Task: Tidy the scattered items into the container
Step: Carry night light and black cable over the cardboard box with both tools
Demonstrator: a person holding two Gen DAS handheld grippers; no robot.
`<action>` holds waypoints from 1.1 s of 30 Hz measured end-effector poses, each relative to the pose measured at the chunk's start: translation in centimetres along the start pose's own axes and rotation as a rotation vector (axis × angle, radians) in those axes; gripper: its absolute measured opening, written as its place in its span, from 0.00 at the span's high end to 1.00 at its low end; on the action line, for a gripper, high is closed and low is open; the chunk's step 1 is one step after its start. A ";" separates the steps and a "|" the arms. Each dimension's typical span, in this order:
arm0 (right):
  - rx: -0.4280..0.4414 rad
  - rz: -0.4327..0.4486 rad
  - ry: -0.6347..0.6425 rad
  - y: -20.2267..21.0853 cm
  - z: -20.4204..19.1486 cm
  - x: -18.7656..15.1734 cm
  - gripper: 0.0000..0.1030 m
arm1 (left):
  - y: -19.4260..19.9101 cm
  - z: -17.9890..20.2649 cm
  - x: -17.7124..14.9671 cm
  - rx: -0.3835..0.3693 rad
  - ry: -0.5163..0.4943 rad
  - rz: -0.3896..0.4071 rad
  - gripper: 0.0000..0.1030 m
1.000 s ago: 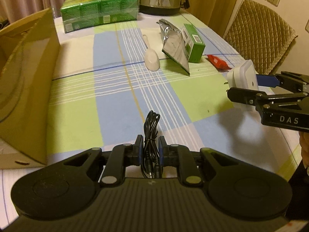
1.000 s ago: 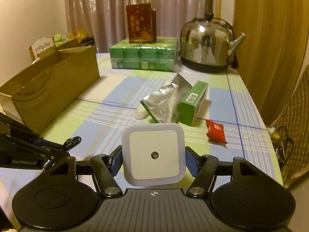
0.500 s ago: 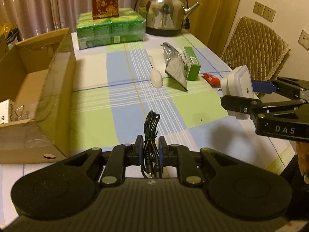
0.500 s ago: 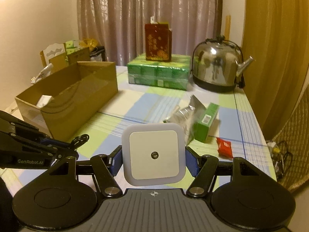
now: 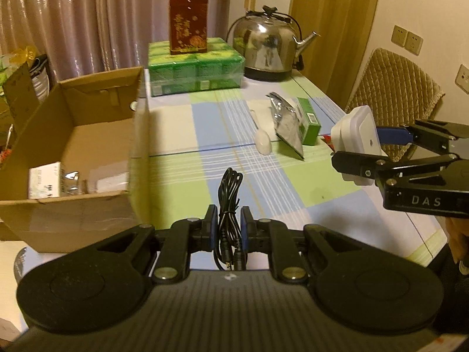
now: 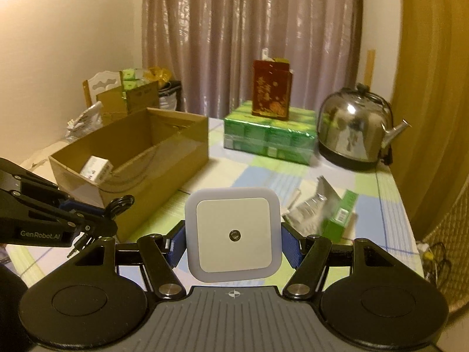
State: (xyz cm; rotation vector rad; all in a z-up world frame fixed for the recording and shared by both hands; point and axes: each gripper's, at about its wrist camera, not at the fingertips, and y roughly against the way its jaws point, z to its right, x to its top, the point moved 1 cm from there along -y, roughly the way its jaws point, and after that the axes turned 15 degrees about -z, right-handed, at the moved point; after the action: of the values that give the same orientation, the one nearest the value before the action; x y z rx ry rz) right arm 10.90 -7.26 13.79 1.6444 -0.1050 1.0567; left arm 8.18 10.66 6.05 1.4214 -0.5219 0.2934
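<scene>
My left gripper (image 5: 229, 223) is shut on a coiled black audio cable (image 5: 230, 202), held above the table to the right of the open cardboard box (image 5: 96, 108). My right gripper (image 6: 233, 239) is shut on a white square night light (image 6: 233, 230), also raised; it shows at the right in the left wrist view (image 5: 359, 135). The box (image 6: 164, 158) holds a small white carton (image 6: 96, 168). A white spoon (image 5: 262, 142), a silver foil pouch (image 5: 288, 126), a green carton (image 5: 307, 120) and a red sachet (image 5: 327, 140) lie on the checked tablecloth.
A steel kettle (image 5: 268, 50) and a wrapped green pack (image 5: 195, 69) with a dark red box (image 5: 188, 25) on top stand at the table's far end. A padded chair (image 5: 392, 91) is at the right. More boxes and bags (image 6: 132, 94) sit beyond the cardboard box.
Both grippers have risen with their loads, so the views now look from higher up and the inside of the cardboard box has come into sight.
</scene>
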 end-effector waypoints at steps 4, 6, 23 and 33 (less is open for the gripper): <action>0.024 0.016 0.023 -0.4 -1.4 1.4 0.39 | 1.3 -1.6 0.1 0.018 0.014 0.020 0.88; 0.038 0.025 0.036 -0.6 -2.2 2.2 0.39 | 1.9 -2.4 0.2 0.025 0.025 0.031 0.88; 0.142 0.078 0.134 -4.5 -8.9 9.2 0.39 | 4.9 -12.3 2.8 0.121 0.103 0.090 0.88; 0.175 0.077 0.170 -8.1 -11.2 12.3 0.39 | 3.2 -16.8 4.0 0.149 0.125 0.072 0.88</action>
State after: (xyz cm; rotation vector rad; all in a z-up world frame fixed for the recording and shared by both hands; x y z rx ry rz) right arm 16.39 10.31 15.84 1.7098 0.0373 1.2905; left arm 12.84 27.20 9.75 1.5196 -0.4565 0.4842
